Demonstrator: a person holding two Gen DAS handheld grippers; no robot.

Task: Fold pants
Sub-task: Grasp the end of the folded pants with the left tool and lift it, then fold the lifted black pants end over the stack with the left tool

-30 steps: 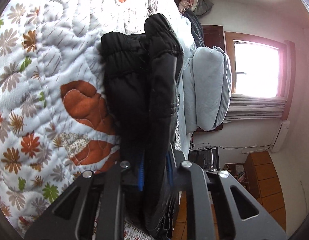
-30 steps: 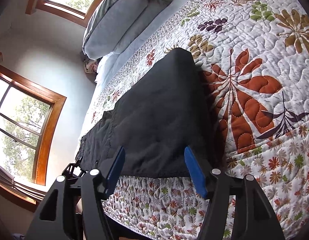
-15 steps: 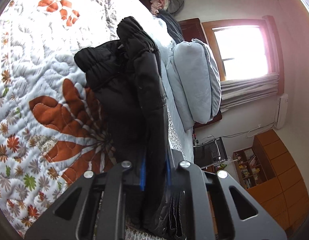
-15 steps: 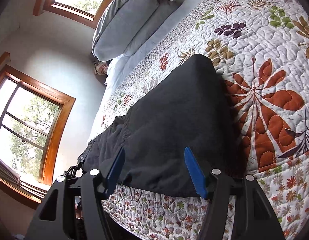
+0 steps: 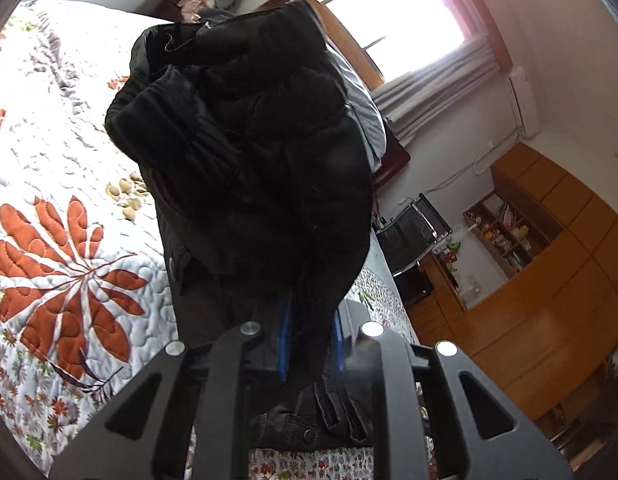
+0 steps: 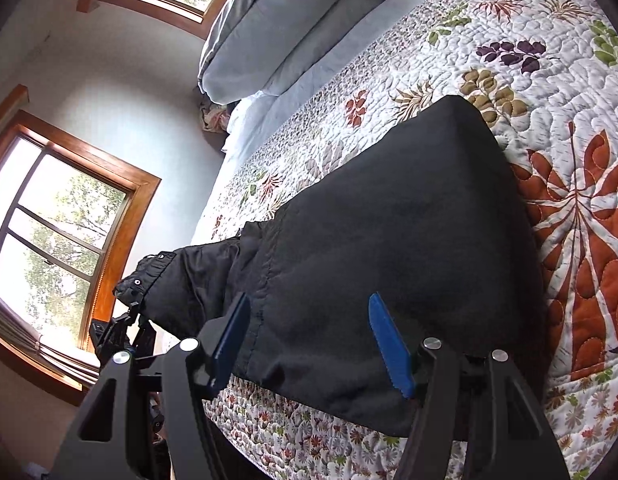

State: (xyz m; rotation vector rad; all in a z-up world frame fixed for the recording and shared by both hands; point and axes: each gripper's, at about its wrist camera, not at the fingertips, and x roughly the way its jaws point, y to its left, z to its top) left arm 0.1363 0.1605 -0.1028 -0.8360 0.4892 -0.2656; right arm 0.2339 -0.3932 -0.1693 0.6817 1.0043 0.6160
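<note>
The left gripper [image 5: 309, 344] is pinching the pants [image 5: 249, 168], bunching at frame center; the right gripper [image 6: 309, 340] is hanging spread, so the fold risks skewing.

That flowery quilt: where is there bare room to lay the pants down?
The quilt is free beyond the far edge of the black pants, toward the purple leaf, and between pants and pillows. It is also bare round the orange flower. The near bed edge is crowded: pants under the right tongs.
</note>
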